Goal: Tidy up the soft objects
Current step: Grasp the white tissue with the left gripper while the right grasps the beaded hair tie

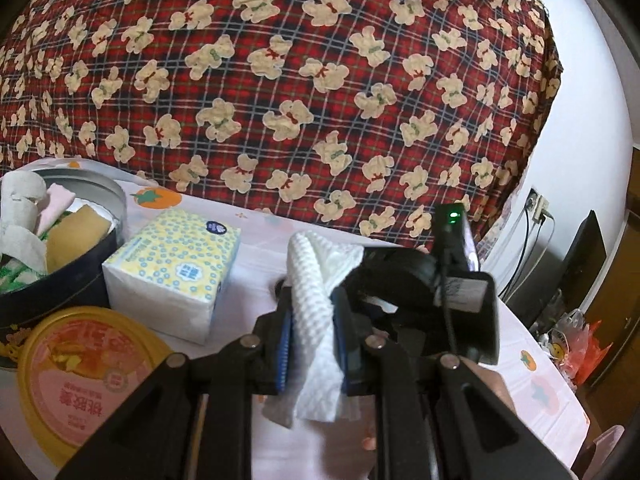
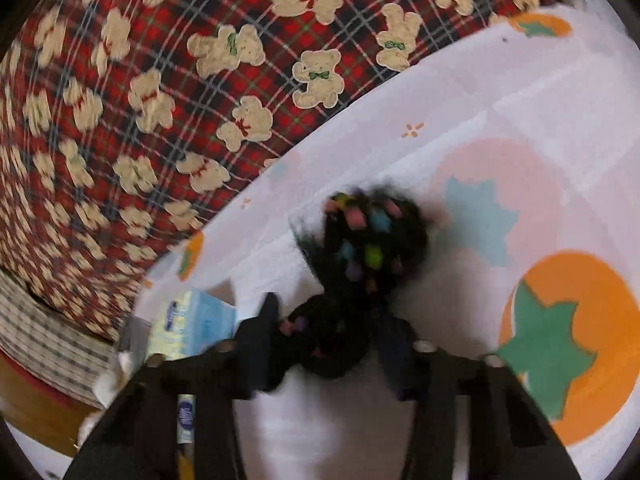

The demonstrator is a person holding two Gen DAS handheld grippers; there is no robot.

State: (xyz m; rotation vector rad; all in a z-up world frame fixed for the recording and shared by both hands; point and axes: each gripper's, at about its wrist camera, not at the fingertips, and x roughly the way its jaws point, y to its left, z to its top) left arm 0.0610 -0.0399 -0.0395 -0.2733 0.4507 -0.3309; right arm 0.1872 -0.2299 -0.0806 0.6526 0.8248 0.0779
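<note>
Fingers (image 1: pixel 347 340) of left gripper (image 1: pixel 310 300), blue-padded, clamped on white waffle-textured cloth (image 1: pixel 310 320). Cloth's long axis running along the fingers: rolled end pointing forward past the tips toward red plaid bear-print bedspread (image 1: pixel 280 80), ragged end trailing back toward the camera. Held above white tablecloth with orange fruit print (image 1: pixel 256 248). Left of it, well apart: yellow-and-white patterned tissue pack (image 1: pixel 172 272), dark round tin (image 1: pixel 56 288) holding folded cloths, and round yellow-rimmed lid (image 1: pixel 84 372). Just beside on the right, the other gripper's black body.

Right gripper (image 2: pixel 334 320) blurred, jaws part-closed around black fuzzy fabric piece with coloured dots (image 2: pixel 360 272); cannot tell whether pads press it. Piece's long axis running forward from between the fingers, bulkier end beyond the tips over the tablecloth.
</note>
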